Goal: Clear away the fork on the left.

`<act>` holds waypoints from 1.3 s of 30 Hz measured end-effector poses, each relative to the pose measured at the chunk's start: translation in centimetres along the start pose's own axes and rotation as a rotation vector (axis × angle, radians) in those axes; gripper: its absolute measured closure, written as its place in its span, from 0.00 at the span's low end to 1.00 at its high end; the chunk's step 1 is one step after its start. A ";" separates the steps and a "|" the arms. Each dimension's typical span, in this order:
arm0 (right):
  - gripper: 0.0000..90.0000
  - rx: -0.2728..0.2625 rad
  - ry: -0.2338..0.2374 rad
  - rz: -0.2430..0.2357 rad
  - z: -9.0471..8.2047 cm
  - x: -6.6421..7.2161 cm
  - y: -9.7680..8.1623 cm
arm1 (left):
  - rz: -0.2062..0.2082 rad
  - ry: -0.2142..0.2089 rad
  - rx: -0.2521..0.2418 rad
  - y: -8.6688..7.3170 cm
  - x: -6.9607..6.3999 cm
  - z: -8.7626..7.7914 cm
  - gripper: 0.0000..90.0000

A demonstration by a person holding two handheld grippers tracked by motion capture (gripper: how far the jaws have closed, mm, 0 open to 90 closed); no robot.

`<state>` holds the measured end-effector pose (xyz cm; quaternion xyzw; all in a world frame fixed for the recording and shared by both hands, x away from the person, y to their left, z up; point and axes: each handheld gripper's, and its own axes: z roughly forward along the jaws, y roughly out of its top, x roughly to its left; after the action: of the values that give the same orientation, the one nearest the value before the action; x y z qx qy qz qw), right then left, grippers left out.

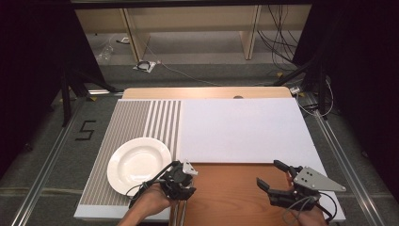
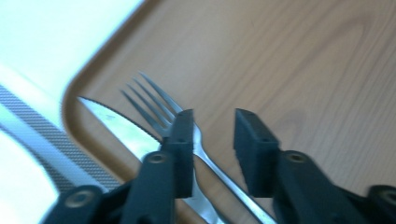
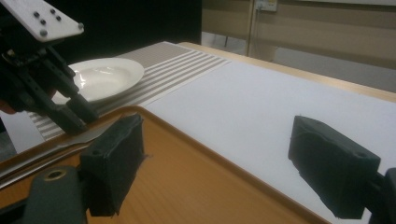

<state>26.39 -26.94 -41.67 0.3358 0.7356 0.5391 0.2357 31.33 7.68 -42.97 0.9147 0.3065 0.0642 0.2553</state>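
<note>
On wooden tray [image 2: 289, 60]: steel fork [image 2: 161, 106], serrated knife [image 2: 121, 128].

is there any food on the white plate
No, the white plate on the striped mat is bare, with nothing lying in it in the high view.

The left gripper [image 2: 212, 154] points down at a wooden tray [image 2: 299, 70], its two black jaws apart with a clear gap between them. A fork [image 2: 161, 109] lies on the tray with its tines toward eleven o'clock; its neck passes under the left jaw and its handle runs through the gap toward five o'clock. Just beside it, on the nine o'clock side, lies a knife [image 2: 121, 128], its blade parallel to the fork. Past the tray's rounded corner, at ten o'clock, a white surface [image 2: 56, 32] shows.
</note>
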 end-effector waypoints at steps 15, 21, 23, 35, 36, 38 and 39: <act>0.21 -0.001 0.001 0.005 0.0 0.0 0.0 | -0.139 0.044 -0.125 -0.8 2.5 -2.6 0.36; 0.21 -0.001 0.001 0.005 0.0 0.0 0.0 | -0.186 0.067 -0.171 -1.2 3.4 -3.6 0.29; 0.21 -0.002 0.001 0.005 0.0 0.0 0.0 | -0.202 0.083 -0.186 -1.3 3.7 -3.9 0.28; 0.21 -0.001 0.002 0.002 -0.1 0.0 0.0 | -0.299 0.141 -0.291 -2.5 5.4 -5.7 0.22; 0.21 0.000 0.001 0.004 -0.1 0.0 0.0 | -0.306 0.147 -0.301 -2.6 5.5 -5.8 0.22; 0.21 -0.002 0.001 0.005 0.0 0.0 0.0 | -0.320 0.152 -0.314 -2.9 5.7 -6.0 0.22; 0.21 -0.001 0.001 0.003 0.0 0.0 0.0 | -0.325 0.155 -0.320 -3.0 5.8 -6.1 0.22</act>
<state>26.34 -26.93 -41.62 0.3365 0.7350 0.5397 0.2349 32.72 15.79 -39.45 0.7936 0.4545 0.1400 0.3795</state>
